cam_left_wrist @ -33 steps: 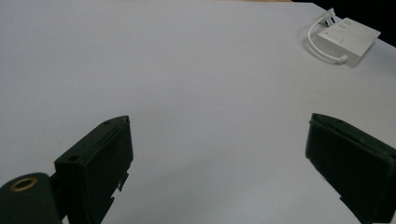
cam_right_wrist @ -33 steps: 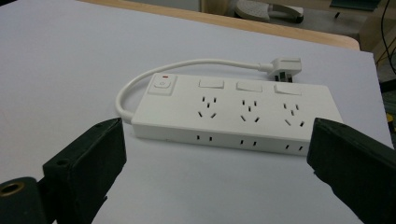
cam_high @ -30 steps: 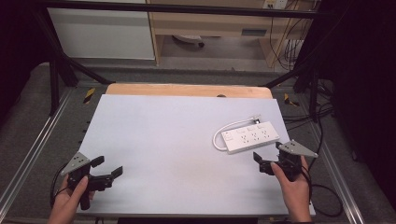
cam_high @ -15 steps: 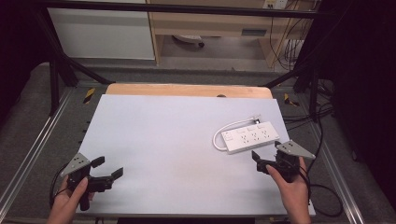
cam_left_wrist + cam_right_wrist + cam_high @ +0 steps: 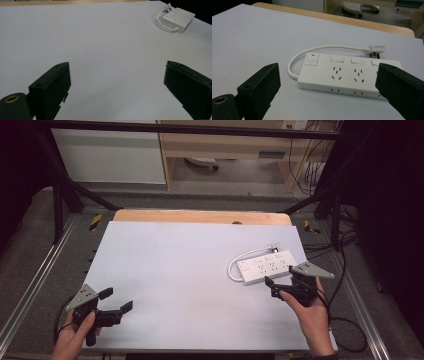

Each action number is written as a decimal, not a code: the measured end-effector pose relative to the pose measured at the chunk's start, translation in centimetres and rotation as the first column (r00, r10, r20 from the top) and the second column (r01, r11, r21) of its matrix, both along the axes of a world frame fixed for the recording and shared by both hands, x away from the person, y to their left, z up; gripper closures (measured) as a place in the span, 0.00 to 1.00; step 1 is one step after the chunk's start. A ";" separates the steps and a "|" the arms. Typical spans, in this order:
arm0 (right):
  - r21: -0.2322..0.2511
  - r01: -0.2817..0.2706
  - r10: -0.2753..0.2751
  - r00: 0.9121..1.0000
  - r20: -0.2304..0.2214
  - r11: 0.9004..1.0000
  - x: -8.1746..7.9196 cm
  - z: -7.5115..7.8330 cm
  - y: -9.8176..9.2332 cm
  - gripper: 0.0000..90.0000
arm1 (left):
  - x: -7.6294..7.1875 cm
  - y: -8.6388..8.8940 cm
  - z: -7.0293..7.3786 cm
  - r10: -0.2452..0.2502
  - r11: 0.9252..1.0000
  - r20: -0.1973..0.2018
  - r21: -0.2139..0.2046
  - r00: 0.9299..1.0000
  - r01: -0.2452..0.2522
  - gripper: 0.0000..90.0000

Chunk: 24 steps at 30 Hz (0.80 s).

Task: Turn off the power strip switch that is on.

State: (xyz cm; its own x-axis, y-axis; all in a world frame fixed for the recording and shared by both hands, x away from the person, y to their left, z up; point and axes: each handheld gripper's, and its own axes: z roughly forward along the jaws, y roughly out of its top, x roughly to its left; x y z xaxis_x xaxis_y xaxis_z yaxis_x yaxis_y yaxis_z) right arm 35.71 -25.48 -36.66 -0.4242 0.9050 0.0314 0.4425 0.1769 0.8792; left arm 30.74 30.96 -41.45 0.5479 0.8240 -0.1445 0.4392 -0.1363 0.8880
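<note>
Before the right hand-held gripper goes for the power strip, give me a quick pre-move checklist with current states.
1. Right hand-held gripper open, nothing between the jaws: ok.
2. Power strip lying flat, sockets up: ok.
3. Strip lined up between the right jaws: ok.
4. Cord looped behind the strip, off the approach path: ok.
5. Left hand-held gripper open, far from the strip: ok.
6. Jaws wide enough to span the strip: cannot tell.

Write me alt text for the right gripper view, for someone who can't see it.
A white plastic power strip with a switch at its left end lies on a pale grey tabletop, seen between the right gripper's two black jaws, which stand wide apart. Its white cord loops to a plug lying on the table behind it.
</note>
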 end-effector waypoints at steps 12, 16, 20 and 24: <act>-0.014 -0.027 0.027 0.999 -0.021 1.000 2.6 2.5 0.7 0.06 | 0.0 0.7 0.0 0.021 1.000 -0.009 -0.008 1.000 -0.021 0.08; -0.003 -0.031 0.031 0.999 -0.012 1.000 3.0 3.3 0.6 0.06 | 0.1 0.5 -0.1 0.016 1.000 -0.015 0.000 1.000 -0.016 0.08; -0.016 -0.040 0.040 0.999 -0.015 0.999 3.8 3.4 0.6 0.07 | 0.1 0.4 -0.2 0.014 1.000 -0.018 0.001 1.000 -0.014 0.08; 0.007 -0.031 0.032 0.999 -0.023 0.999 4.5 3.3 0.5 0.12 | 0.0 0.5 -0.2 0.015 1.000 -0.017 0.003 1.000 -0.015 0.08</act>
State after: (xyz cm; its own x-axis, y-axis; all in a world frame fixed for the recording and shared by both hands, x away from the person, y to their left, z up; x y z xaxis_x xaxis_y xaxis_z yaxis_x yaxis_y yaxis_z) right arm 40.24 -24.96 -33.40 -0.4516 0.8910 0.0470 0.4569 0.1856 0.8699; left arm 30.78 31.41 -41.61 0.5333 0.8323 -0.1516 0.4562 -0.1320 0.8800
